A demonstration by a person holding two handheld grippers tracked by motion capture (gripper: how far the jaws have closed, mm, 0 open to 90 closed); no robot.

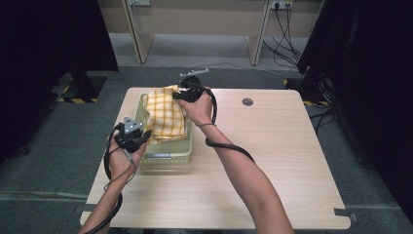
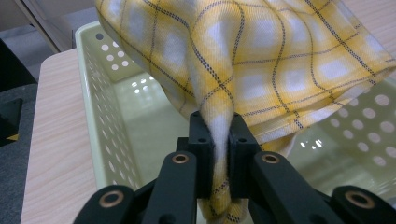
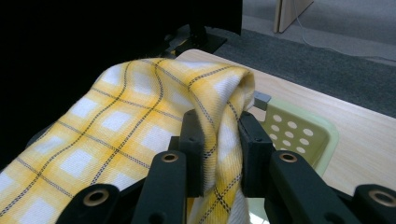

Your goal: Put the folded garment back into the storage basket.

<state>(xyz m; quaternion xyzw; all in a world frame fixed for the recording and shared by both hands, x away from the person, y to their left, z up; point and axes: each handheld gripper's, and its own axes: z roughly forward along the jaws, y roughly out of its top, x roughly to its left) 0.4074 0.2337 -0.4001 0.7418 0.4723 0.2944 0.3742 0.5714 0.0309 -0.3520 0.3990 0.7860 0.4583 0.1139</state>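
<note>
A yellow checked cloth (image 1: pixel 164 114) hangs stretched over a pale green perforated basket (image 1: pixel 165 157) on the wooden table. My left gripper (image 1: pixel 139 138) is shut on the cloth's near edge, and the fabric bunches between its pads (image 2: pixel 219 140). My right gripper (image 1: pixel 181 92) is shut on the cloth's far edge; a fold is pinched between its jaws (image 3: pixel 222 140). In the left gripper view the cloth (image 2: pixel 261 56) drapes above the basket's inside (image 2: pixel 140 135). From the right gripper view the cloth (image 3: pixel 116 126) runs away toward the left, over the basket's rim (image 3: pixel 303 130).
The basket sits on the table's left half, near its left edge (image 1: pixel 109 141). A round grommet (image 1: pixel 247 102) is set in the tabletop at the back. Desk legs and cables (image 1: pixel 282 34) stand beyond the table. Black curtains (image 1: pixel 48 34) flank both sides.
</note>
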